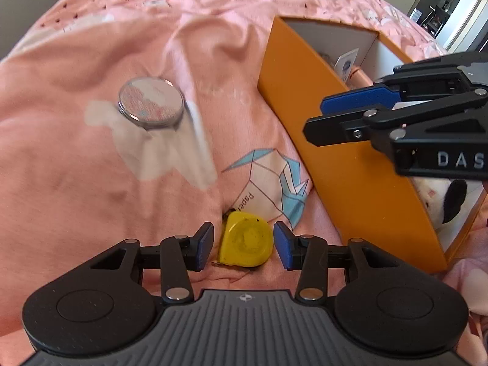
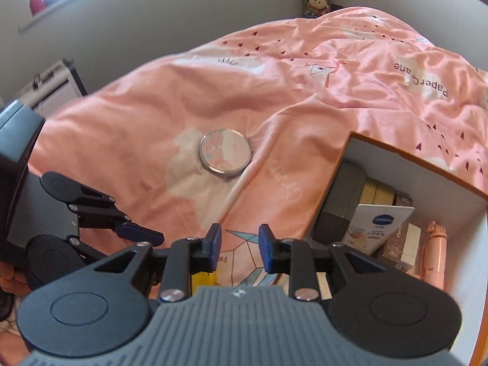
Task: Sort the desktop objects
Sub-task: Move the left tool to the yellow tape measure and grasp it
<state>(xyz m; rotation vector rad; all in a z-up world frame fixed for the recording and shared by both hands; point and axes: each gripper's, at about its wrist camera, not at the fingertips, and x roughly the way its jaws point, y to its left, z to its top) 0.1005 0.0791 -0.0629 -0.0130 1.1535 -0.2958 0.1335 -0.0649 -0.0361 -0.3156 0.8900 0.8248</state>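
Your left hand-held gripper (image 1: 243, 245) is pointing down at the pink bedspread (image 1: 91, 158), jaws standing wide with the yellow tape measure (image 1: 246, 238) lying between the blue pads; neither pad is pressing on it. Ahead of it and to its left the round mirror (image 1: 151, 102) is lying flat on the bed, well apart. To its right the orange box (image 1: 344, 164) is sitting on the bed, a panda plush (image 1: 442, 204) showing in its near end. Your right hand-held gripper (image 2: 239, 247) is hanging over the box's edge, jaws narrowly apart and gripping nothing. Ahead of it and to its right, cartons (image 2: 375, 225) and a pink bottle (image 2: 434, 253) are filling the compartment.
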